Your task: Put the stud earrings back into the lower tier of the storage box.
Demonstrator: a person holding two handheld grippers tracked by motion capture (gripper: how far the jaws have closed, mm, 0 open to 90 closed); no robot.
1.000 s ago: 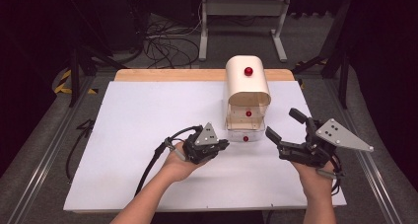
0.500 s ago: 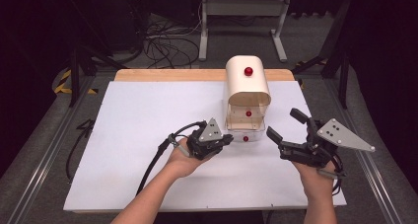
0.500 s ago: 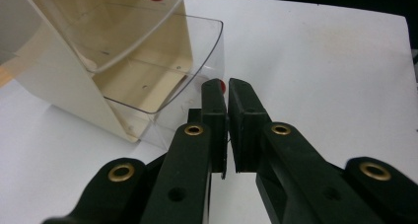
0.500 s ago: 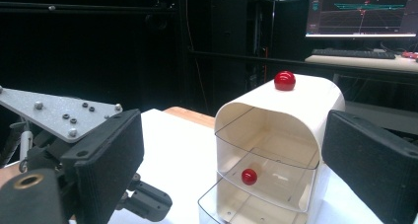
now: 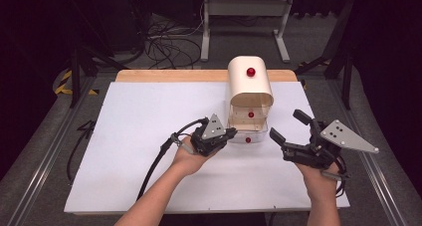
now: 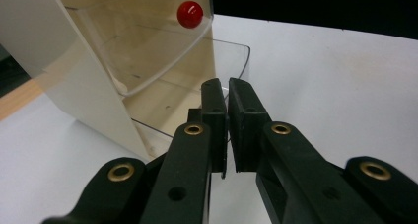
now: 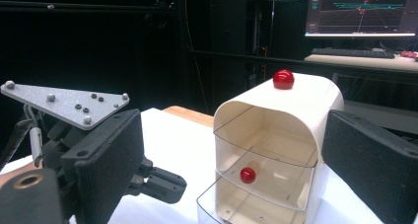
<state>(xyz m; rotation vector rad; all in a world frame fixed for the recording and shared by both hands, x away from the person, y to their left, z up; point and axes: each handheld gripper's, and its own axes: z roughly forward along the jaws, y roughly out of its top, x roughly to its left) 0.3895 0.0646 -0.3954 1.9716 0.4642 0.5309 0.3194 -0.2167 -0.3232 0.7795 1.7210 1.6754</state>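
A cream cabinet (image 5: 250,86) with a red ball on top stands at the middle of the white board (image 5: 149,116). It holds two clear drawers, each with a red knob. The lower drawer (image 5: 254,136) sticks out a little toward me. My left gripper (image 5: 232,133) lies at that drawer's left front corner. In the left gripper view its jaws (image 6: 227,86) are shut, with the thin clear rim of the lower drawer (image 6: 231,56) between the pads. My right gripper (image 5: 287,125) hovers open to the right of the cabinet, nothing between its fingers.
A wooden strip (image 5: 169,75) runs along the board's far edge. Cables (image 5: 164,42) and a metal stand (image 5: 244,7) lie on the floor beyond. The left gripper's cable (image 5: 154,161) trails across the board. A lit monitor (image 7: 360,12) stands behind in the right gripper view.
My left gripper has crept slightly forward toward the cabinet. The right gripper and the cabinet have stayed put.
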